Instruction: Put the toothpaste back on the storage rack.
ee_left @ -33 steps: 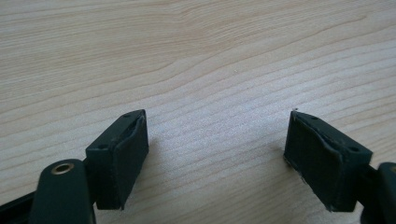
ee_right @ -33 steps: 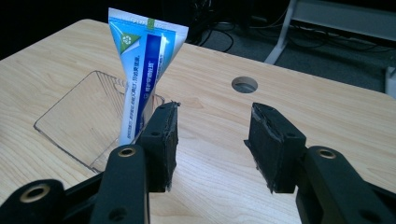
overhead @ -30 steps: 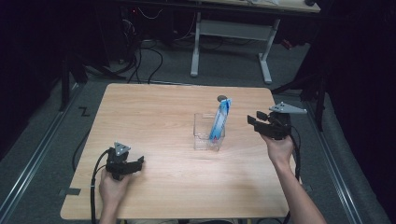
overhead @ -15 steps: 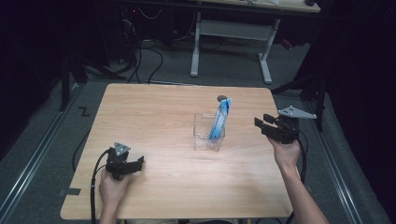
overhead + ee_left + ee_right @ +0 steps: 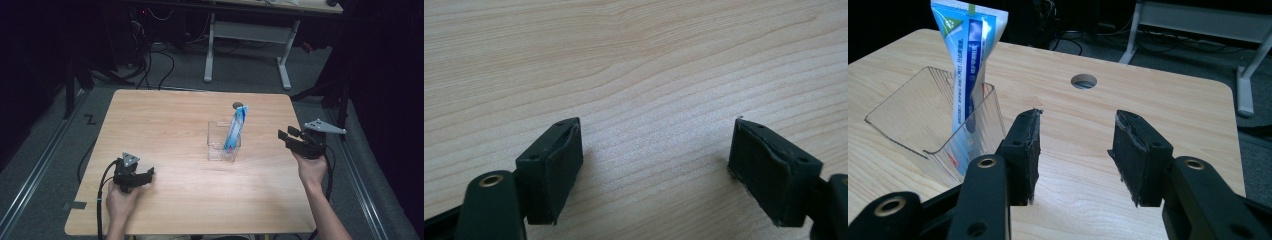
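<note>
**Both grippers apart and empty, tube standing in the clear box at mid-table**

Nearest the person, at the near left of the wooden table (image 5: 165, 120), the left gripper (image 5: 146, 176) lies low on the surface in the person's left hand (image 5: 121, 197), its cable trailing off the near edge. In the left gripper view its two black jaws stand wide apart with only bare wood grain between them; nothing is pinched.

Farther in and at the right edge of the table, the right gripper (image 5: 287, 135) is held up in the right hand (image 5: 311, 167), its grey three-cornered plate on top and its jaws pointing left toward the middle of the table. In the right gripper view the jaws are spread with an empty gap between them, and through that gap the tabletop shows.

At mid-table, well apart from both grippers, stands a clear plastic box (image 5: 218, 145), open at the top. A blue and white tube (image 5: 235, 130) stands in it, leaning on the right wall with its flat crimped end uppermost and rising well above the rim. In the right gripper view the box (image 5: 908, 107) and tube (image 5: 968, 60) sit left of the jaws.

Just beyond the tube, a round cable hole (image 5: 238, 105) is cut in the tabletop. Past the far edge stands a white desk frame (image 5: 250, 35) on the grey floor, with dark cables around it.
</note>
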Available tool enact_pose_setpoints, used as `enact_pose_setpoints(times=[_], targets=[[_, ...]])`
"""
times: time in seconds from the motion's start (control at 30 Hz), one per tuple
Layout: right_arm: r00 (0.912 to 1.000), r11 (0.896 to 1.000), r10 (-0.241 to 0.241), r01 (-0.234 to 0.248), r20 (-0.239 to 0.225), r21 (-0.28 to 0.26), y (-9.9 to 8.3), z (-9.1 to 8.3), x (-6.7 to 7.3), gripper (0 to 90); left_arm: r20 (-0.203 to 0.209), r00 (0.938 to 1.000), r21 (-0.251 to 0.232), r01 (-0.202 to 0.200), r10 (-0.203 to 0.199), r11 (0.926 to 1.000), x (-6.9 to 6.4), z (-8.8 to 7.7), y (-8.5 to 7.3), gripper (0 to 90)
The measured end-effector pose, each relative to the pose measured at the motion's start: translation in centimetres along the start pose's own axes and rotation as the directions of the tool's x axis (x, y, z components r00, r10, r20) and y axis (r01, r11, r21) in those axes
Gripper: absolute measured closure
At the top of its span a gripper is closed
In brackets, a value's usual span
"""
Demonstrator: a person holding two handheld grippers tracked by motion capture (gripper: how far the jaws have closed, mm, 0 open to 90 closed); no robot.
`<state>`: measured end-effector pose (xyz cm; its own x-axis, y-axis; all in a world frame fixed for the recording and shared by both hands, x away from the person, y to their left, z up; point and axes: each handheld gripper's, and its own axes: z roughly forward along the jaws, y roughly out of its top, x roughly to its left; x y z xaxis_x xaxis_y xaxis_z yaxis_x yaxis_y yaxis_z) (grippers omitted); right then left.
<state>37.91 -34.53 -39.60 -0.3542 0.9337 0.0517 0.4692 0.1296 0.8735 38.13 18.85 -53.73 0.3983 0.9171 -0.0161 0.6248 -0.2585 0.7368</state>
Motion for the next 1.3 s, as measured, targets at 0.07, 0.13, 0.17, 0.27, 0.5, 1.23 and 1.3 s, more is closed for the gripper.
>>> enact_pose_setpoints(times=[0.07, 0.13, 0.17, 0.27, 0.5, 1.23, 1.3], targets=[[1.0000, 1.000, 0.001, -0.001, 0.004, 0.001, -0.2, -0.1, -0.1, 54.1, 0.000, 1.0000, 0.001, 0.000, 0.000, 1.0000, 0.0, 0.0, 0.0, 21.8], [1.0000, 1.000, 0.002, -0.002, 0.006, 0.001, -0.4, -0.2, -0.2, 54.2, 0.000, 1.0000, 0.000, 0.000, 0.000, 1.0000, 0.0, 0.0, 0.0, 21.8], [1.0000, 1.000, 0.004, -0.004, 0.005, 0.001, -0.5, -0.2, -0.3, 54.2, 0.000, 1.0000, 0.000, 0.000, 0.000, 1.0000, 0.0, 0.0, 0.0, 21.8], [0.9999, 1.000, 0.013, -0.013, 0.007, 0.002, -0.8, -0.4, -0.4, 54.3, 0.000, 1.0000, 0.000, 0.000, 0.000, 1.0000, 0.0, 0.0, 0.0, 21.8], [0.9997, 1.000, 0.024, -0.024, 0.008, 0.010, -1.6, -0.5, -0.7, 54.4, 0.000, 1.0000, 0.001, 0.000, 0.000, 1.0000, 0.0, 0.0, 0.0, 21.8], [0.9974, 0.997, 0.071, -0.070, -0.012, 0.042, -4.3, -0.1, -1.1, 53.4, 0.000, 1.0000, 0.000, 0.000, 0.000, 1.0000, 0.0, 0.0, 0.0, 21.8], [0.9968, 0.996, 0.079, -0.078, -0.015, 0.046, -4.7, 0.0, -1.0, 53.4, 0.000, 1.0000, 0.000, 0.000, 0.000, 1.0000, 0.0, 0.0, 0.0, 21.8]])
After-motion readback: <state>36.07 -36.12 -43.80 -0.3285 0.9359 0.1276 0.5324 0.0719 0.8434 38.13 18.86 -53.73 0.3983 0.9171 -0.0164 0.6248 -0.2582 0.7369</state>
